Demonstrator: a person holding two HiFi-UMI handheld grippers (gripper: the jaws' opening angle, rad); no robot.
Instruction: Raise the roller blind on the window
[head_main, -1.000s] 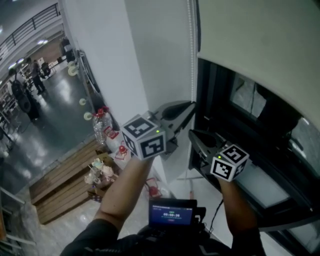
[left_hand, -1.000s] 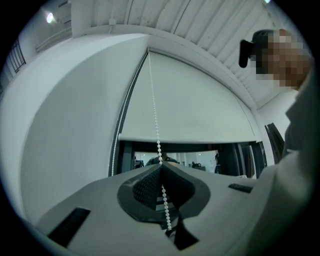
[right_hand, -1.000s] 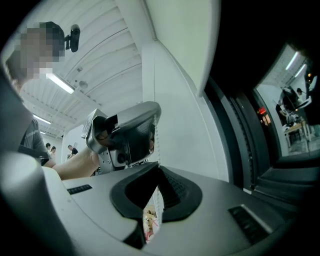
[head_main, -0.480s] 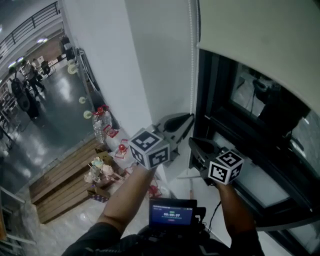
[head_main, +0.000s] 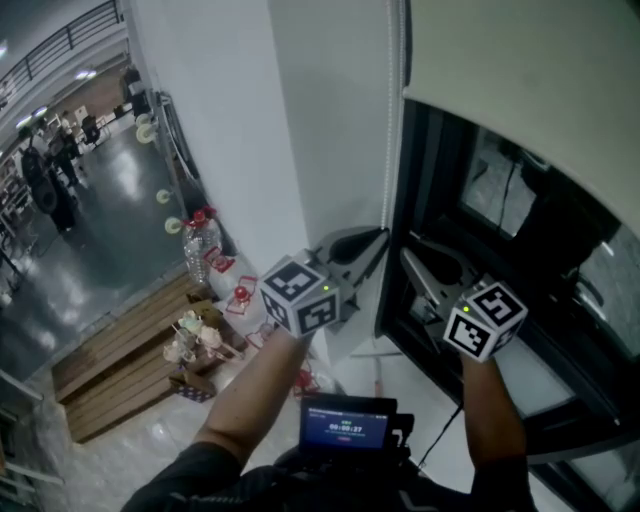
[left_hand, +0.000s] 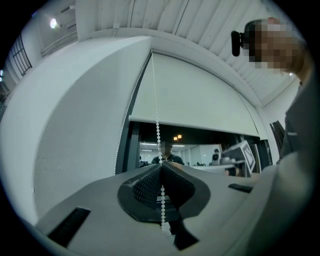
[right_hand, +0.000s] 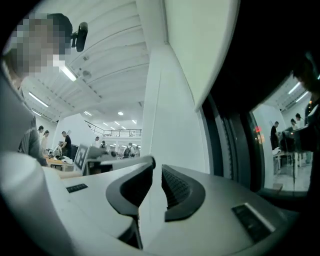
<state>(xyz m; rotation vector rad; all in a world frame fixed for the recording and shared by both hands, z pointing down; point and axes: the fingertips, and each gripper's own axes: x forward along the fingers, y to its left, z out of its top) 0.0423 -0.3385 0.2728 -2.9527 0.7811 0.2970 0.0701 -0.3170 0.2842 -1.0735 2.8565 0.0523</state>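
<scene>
Left gripper: clenched on the bead chain, which runs taut up between its pads; the grip likely holds the blind from slipping back.
Right gripper: jaws have just been opening and stand apart with nothing between them; it sits beside the left one, nearer the window, probably freed to take a fresh hold on the chain.
Roller blind: partly raised, with its hem across the upper window and dark glass bare below.

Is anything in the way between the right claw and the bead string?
Nothing visible. The right gripper, its jaws just opening with nothing between them, sits beside the bead chain with only air between. The left gripper is shut on the chain.
</scene>
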